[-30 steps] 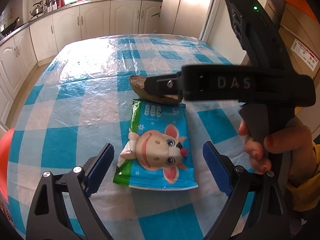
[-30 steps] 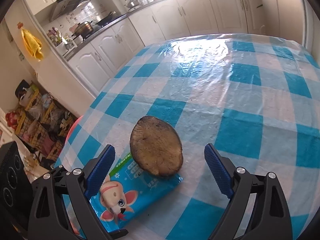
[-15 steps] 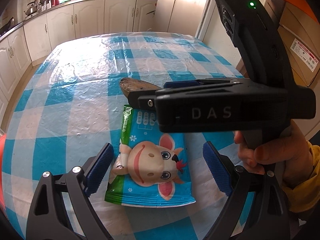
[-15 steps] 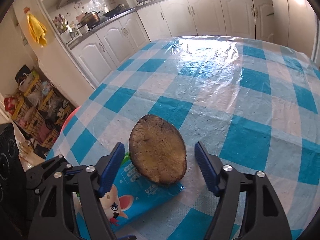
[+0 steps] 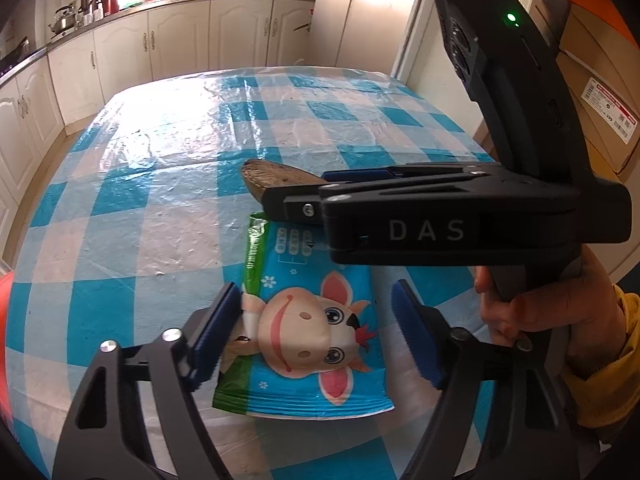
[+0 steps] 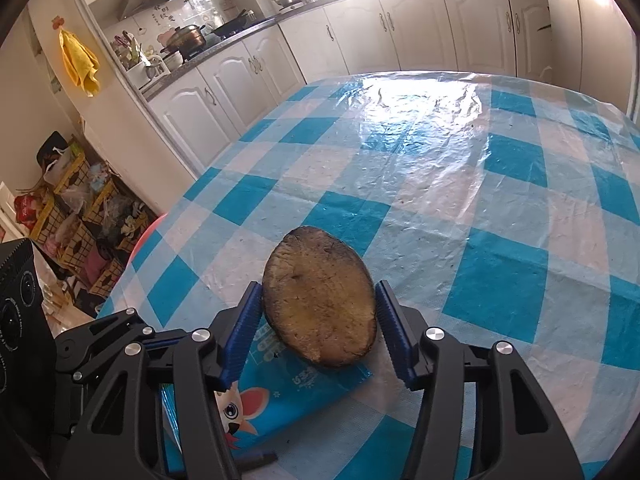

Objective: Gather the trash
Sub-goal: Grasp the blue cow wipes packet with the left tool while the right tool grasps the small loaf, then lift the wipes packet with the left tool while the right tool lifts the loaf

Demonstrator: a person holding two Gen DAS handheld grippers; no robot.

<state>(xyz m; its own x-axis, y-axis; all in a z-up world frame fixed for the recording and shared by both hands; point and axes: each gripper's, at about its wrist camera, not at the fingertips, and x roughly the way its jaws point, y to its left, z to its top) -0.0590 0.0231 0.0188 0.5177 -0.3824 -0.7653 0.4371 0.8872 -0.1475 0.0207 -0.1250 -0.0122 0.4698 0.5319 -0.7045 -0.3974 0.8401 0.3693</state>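
A browned, rotten half fruit point(image 6: 320, 300) lies cut face up on the far end of a blue cartoon-cow snack wrapper point(image 5: 312, 332) on the checked table. My right gripper point(image 6: 318, 330) has its blue pads against both sides of the fruit; it also shows in the left wrist view point(image 5: 316, 196), reaching in from the right. My left gripper point(image 5: 316, 336) straddles the wrapper's near end, jaws partly closed, left pad touching the wrapper edge, right pad just beside it. The wrapper also shows in the right wrist view point(image 6: 280, 396).
The blue-and-white checked tablecloth point(image 6: 460, 184) covers the table. A red-orange object point(image 5: 5, 340) sits beyond the table's left edge. Kitchen cabinets point(image 5: 180, 36) stand behind, cardboard boxes point(image 5: 600, 92) at right, and wire racks of clutter point(image 6: 72, 216) on the floor.
My right gripper has closed from wide open onto the sides of the fruit. My left gripper has narrowed around the wrapper's near end and moved closer to it.
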